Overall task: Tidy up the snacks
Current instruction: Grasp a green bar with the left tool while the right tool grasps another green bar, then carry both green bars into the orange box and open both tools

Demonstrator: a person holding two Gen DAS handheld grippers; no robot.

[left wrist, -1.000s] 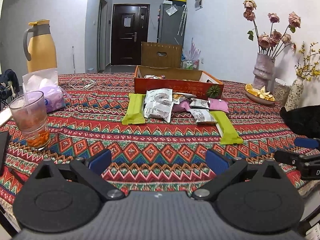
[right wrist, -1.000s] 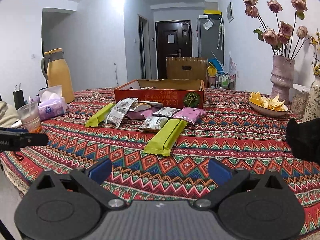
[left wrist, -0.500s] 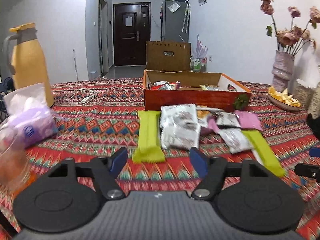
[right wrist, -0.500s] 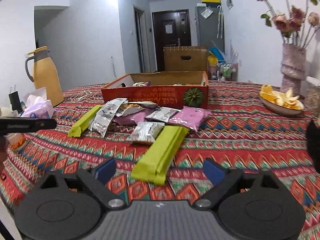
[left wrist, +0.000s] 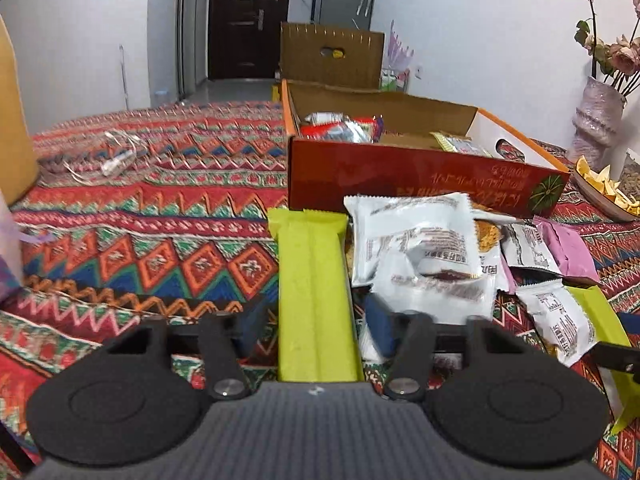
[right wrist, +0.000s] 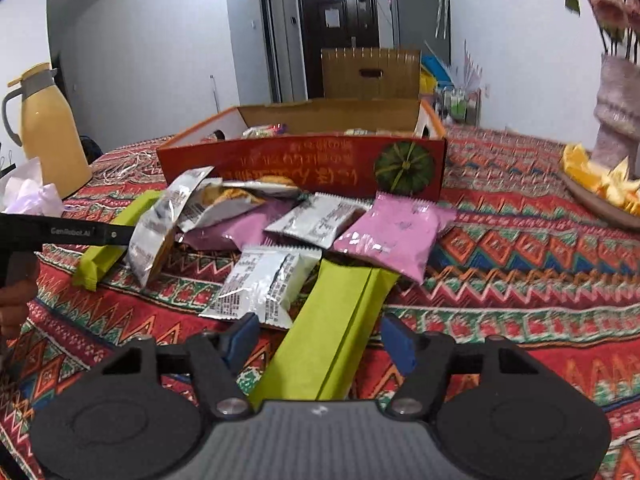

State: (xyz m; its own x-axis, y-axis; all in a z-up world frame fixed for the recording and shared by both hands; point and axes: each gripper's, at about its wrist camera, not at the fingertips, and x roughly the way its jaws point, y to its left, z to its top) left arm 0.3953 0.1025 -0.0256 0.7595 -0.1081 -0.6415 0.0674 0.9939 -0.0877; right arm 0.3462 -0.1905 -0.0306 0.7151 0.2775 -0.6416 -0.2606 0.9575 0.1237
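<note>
Loose snacks lie in front of an orange cardboard box (left wrist: 400, 176) on the patterned cloth. In the left wrist view a green snack bar (left wrist: 312, 280) runs lengthwise between the fingers of my left gripper (left wrist: 316, 328). Its jaws are closing and the blue pads touch the bar's two long edges. White packets (left wrist: 420, 248) lie just to its right. In the right wrist view a second green bar (right wrist: 336, 328) lies slanted between the fingers of my right gripper (right wrist: 320, 342). Those jaws are closing too, with a gap on each side of the bar.
Silver packets (right wrist: 268, 284) and pink packets (right wrist: 396, 236) crowd the space before the box (right wrist: 300, 164), which holds a few snacks. A yellow flask (right wrist: 52, 132) stands far left. A bowl of peels (right wrist: 600, 188) and a vase (right wrist: 616, 120) stand at the right. A cable (left wrist: 116, 156) lies at the back left.
Both grippers have moved forward and down to the snack pile. Their wide jaws have narrowed, and each now has a green bar between its fingers.
</note>
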